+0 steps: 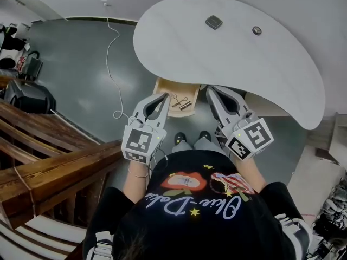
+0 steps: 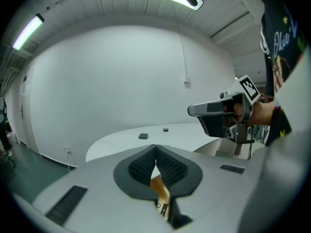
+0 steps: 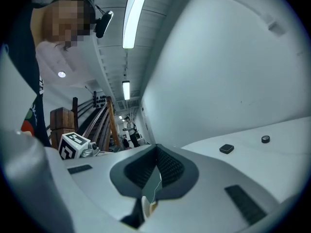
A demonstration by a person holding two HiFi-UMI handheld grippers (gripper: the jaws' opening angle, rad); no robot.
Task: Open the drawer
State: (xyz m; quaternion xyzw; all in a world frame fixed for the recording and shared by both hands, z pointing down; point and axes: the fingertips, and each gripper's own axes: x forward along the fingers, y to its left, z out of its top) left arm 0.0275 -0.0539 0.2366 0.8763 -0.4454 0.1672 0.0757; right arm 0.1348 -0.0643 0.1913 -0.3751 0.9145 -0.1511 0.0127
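One drawer (image 1: 163, 89), open under tabletop (image 1: 179, 42), small dark items (image 1: 183, 102) inside. On top: square puck (image 1: 213, 21), round puck (image 1: 257, 30). Left tool (image 1: 164, 97), right tool (image 1: 210, 90): closed, empty.

Surface finish by item:

- Table top (image 1: 271, 53): white, smooth, matt.
- Drawer (image 1: 162, 91): pale wood, matt, with an unpainted look.
- Floor (image 1: 76, 64): grey-green, smooth, with a faint sheen.
- Stair timbers (image 1: 49, 167), near left: brown wood with a semi-gloss finish (grain lines visible).
- Left gripper (image 1: 165, 96) and right gripper (image 1: 210, 89): light grey plastic shells, smooth and matt.
- Pads (image 2: 141, 166): black and finely ribbed, with a rubber-like look; the same on the right gripper.
- Cable (image 1: 108, 53), on the floor: white, with a smooth jacket.
- Shirt (image 1: 190, 226): black cloth, matt, with a coloured print on the front.
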